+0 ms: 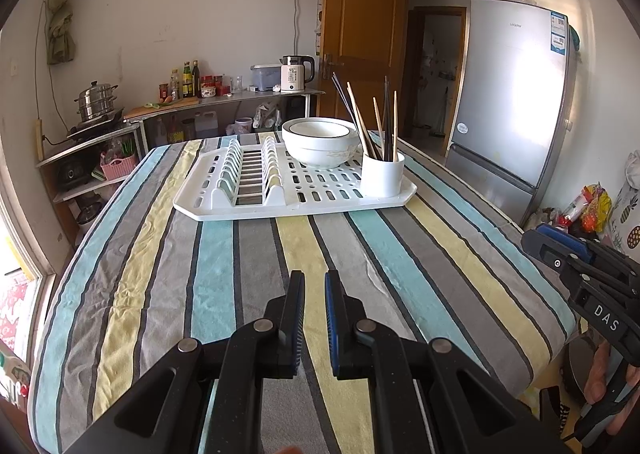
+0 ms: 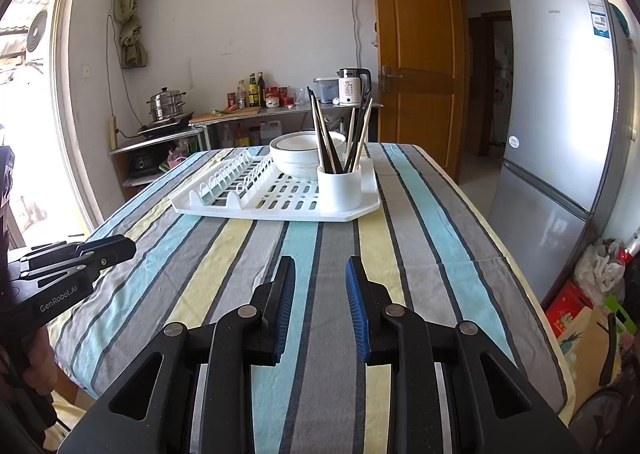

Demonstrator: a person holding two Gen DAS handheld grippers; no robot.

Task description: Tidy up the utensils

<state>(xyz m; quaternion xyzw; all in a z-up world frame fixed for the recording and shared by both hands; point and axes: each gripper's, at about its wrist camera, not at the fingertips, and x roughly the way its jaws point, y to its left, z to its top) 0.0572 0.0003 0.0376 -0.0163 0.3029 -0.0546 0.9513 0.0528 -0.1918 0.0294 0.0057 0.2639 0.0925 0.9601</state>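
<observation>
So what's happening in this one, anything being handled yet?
Not yet. A person holds a claw in each hand above the striped tablecloth, and neither grips anything. The left claw has only a narrow gap; the right claw stands wider. Across the table, a white drying rack carries stacked bowls and a white cup full of chopsticks, all untouched.
</observation>
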